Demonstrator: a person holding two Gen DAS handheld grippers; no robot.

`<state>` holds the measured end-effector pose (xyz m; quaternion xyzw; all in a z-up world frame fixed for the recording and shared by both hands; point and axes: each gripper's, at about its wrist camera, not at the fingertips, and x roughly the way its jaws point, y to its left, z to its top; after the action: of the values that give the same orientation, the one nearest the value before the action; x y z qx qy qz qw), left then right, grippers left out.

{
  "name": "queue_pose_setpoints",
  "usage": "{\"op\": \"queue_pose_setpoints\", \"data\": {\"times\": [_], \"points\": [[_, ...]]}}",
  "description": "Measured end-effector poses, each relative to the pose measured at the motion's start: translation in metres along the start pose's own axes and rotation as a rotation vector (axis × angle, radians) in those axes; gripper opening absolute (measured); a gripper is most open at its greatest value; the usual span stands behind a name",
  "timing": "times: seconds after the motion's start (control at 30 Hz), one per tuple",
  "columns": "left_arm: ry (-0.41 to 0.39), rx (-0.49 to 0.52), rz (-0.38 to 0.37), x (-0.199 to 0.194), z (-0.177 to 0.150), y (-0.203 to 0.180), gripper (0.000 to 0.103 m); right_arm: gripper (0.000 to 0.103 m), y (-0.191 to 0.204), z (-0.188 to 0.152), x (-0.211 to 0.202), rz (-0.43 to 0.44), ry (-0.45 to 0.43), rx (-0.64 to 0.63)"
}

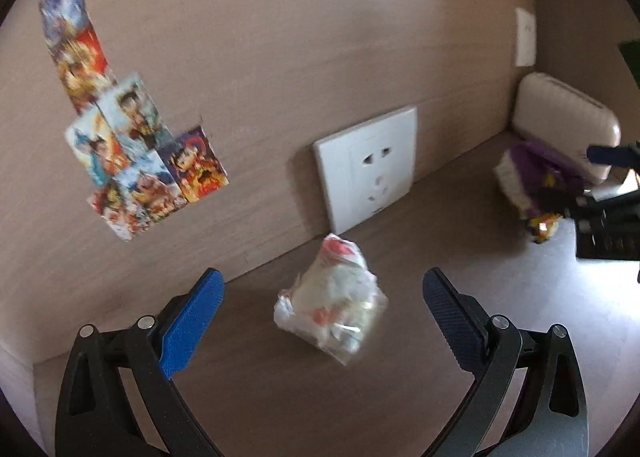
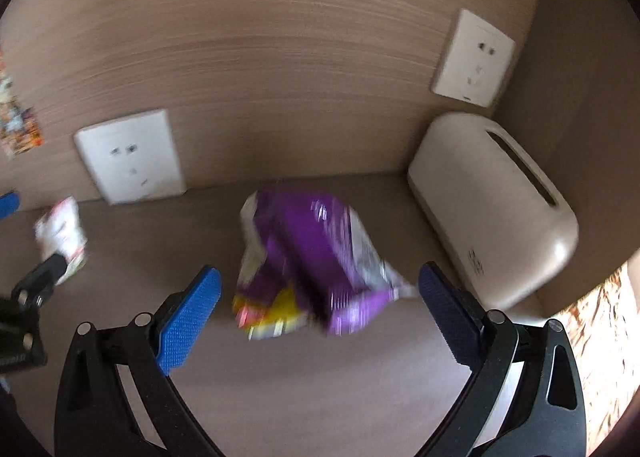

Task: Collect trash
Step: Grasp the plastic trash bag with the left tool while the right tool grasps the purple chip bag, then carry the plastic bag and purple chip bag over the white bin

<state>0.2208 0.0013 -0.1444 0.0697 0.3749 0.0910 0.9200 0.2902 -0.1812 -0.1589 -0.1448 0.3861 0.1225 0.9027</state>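
Note:
A crumpled clear-and-white plastic wrapper with red marks (image 1: 332, 297) lies on the brown desk, between the open blue fingers of my left gripper (image 1: 324, 297). It also shows in the right wrist view (image 2: 62, 231). A crumpled purple snack bag with a yellow corner (image 2: 308, 261) lies on the desk between the open fingers of my right gripper (image 2: 320, 293). In the left wrist view the purple bag (image 1: 536, 181) sits at the right, with the right gripper (image 1: 600, 185) against it. Neither gripper holds anything.
A beige tissue box (image 2: 492, 213) stands in the right corner, close to the purple bag. White wall sockets (image 1: 366, 167) (image 2: 474, 57) sit on the wooden back panel. Colourful cards (image 1: 132, 145) are stuck on the panel at the left.

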Motion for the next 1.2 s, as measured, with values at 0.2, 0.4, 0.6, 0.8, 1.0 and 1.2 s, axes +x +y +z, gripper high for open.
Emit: {"op": "queue_pose_setpoints", "data": {"times": [0.2, 0.4, 0.6, 0.8, 1.0, 1.2], "points": [[0.086, -0.023, 0.015, 0.029, 0.002, 0.009, 0.098, 0.098, 0.003, 0.008, 0.048, 0.023, 0.108, 0.016], [0.092, -0.058, -0.034, 0.039, 0.003, 0.015, 0.082, 0.098, -0.006, -0.007, 0.052, 0.056, 0.114, 0.122], [0.112, -0.096, -0.119, 0.044, 0.001, 0.018, 0.057, 0.088, -0.015, -0.014, 0.044, 0.09, 0.12, 0.165], [0.122, -0.111, -0.162, 0.026, -0.016, 0.025, 0.056, 0.086, -0.028, -0.035, 0.012, 0.135, 0.119, 0.248], [0.126, -0.151, -0.247, -0.016, -0.036, 0.024, 0.056, 0.086, -0.038, -0.074, -0.043, 0.136, 0.104, 0.252], [0.13, -0.108, -0.335, -0.065, -0.057, 0.0, 0.056, 0.086, -0.055, -0.111, -0.099, 0.073, 0.056, 0.164]]}}
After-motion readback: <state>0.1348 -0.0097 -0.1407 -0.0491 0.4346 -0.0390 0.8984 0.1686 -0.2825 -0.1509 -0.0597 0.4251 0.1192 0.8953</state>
